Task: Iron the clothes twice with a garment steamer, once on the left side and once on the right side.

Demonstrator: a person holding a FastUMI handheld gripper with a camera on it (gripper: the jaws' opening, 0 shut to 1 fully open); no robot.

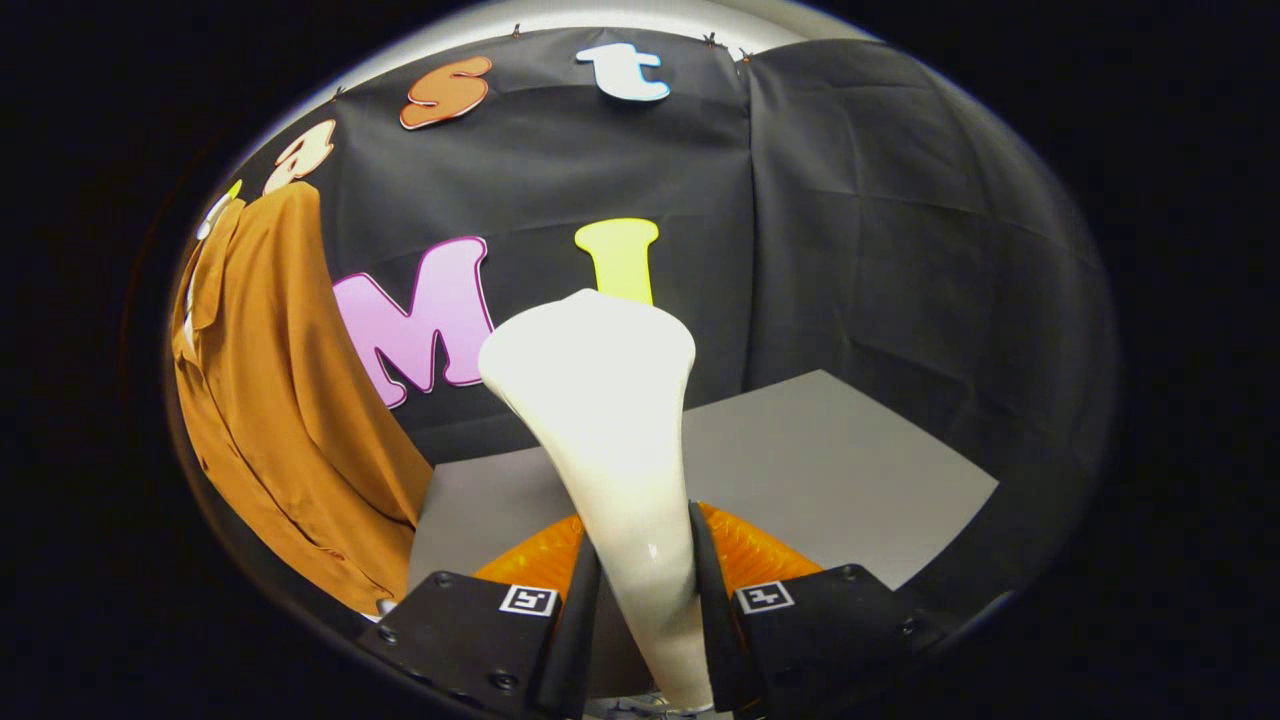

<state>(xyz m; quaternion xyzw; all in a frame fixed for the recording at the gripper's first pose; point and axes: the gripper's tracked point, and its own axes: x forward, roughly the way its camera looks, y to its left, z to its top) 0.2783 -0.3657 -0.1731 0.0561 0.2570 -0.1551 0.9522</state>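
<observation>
Against the black cloth wall, above a grey table (pixel 850 450), the gripper (pixel 645 600) holds the white garment steamer (pixel 600 400) clamped between both fingers at centre frame, while the orange shirt (pixel 270 400) hangs at left, so the first pass seems pending: swing left onto the fabric

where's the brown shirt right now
In the gripper view the brown shirt hangs against the booth's black cloth wall, off to the left of the white steamer that the hand-held gripper clamps, apart from the steamer's head.
</observation>
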